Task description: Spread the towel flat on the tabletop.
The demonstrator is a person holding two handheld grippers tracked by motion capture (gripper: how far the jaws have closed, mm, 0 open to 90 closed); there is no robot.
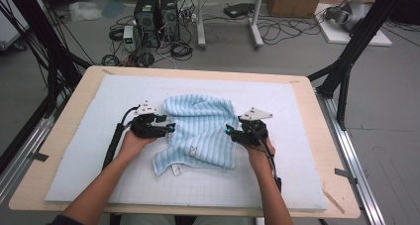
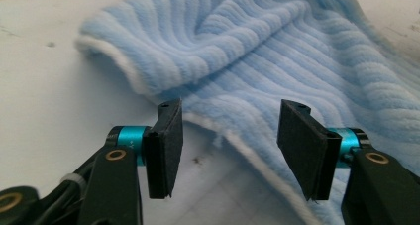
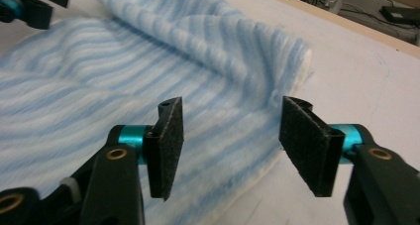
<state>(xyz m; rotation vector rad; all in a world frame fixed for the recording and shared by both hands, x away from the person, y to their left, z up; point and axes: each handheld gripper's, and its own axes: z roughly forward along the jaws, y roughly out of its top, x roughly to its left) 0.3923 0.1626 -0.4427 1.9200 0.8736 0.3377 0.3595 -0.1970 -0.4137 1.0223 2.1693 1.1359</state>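
High view: blue striped towel (image 1: 198, 131) lies rumpled at table (image 1: 317, 136) centre on the white mat (image 1: 89, 155). My left gripper (image 1: 171, 128) at its 9 o'clock edge, right gripper (image 1: 229, 130) at 3 o'clock; both jaws spread, holding nothing.

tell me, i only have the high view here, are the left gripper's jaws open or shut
Observer: Open. In its own view the left gripper has the towel edge running between its jaws, untouched.
Operator: and the right one
Observer: The right gripper is open too, its jaws straddling the towel's white edge.
Operator: is the towel flat there
Observer: No, a raised fold lies just beyond the right jaws.
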